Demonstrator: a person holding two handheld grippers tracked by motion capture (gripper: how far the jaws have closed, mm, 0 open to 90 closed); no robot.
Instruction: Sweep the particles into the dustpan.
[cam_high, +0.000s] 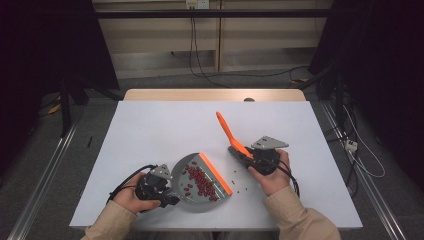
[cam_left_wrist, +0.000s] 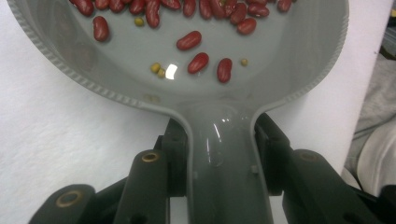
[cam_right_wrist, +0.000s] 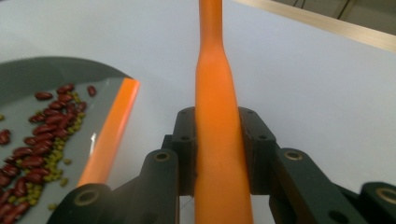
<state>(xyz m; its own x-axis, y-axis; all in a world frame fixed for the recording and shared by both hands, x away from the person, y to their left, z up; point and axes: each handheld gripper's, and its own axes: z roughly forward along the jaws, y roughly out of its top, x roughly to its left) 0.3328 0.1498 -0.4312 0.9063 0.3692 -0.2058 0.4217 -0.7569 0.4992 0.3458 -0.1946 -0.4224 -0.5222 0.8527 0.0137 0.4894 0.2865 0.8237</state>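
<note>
We hold a grey plastic dustpan (cam_high: 200, 182) by its handle in our left gripper (cam_high: 167, 192), near the front edge of the white worktop (cam_high: 150, 130). In the left gripper view the black jaws are clenched on either side of the smooth, glossy handle (cam_left_wrist: 224, 172), which widens into a rounded scoop with a finely ribbed rim. The dustpan's straight front lip (cam_high: 216, 172) is a strip of orange, and it points toward our right hand.

Inside the pan lie glossy dark-red kidney-shaped beans (cam_left_wrist: 189, 40), mixed with a few much smaller, round yellow-green beans (cam_left_wrist: 155, 67). A handful of small loose beans (cam_high: 239, 186) sit on the matte worktop just beyond the orange lip, between the pan and our right hand.

Our right gripper (cam_high: 239, 152) is clamped on an orange plastic brush handle (cam_right_wrist: 215, 140); in the right gripper view the black jaws press against both flanks of the smooth, flattened shaft, which narrows to a slim neck farther out. In the high view the handle rises slanting up and away from the gripper over the middle of the worktop, apart from the dustpan.
</note>
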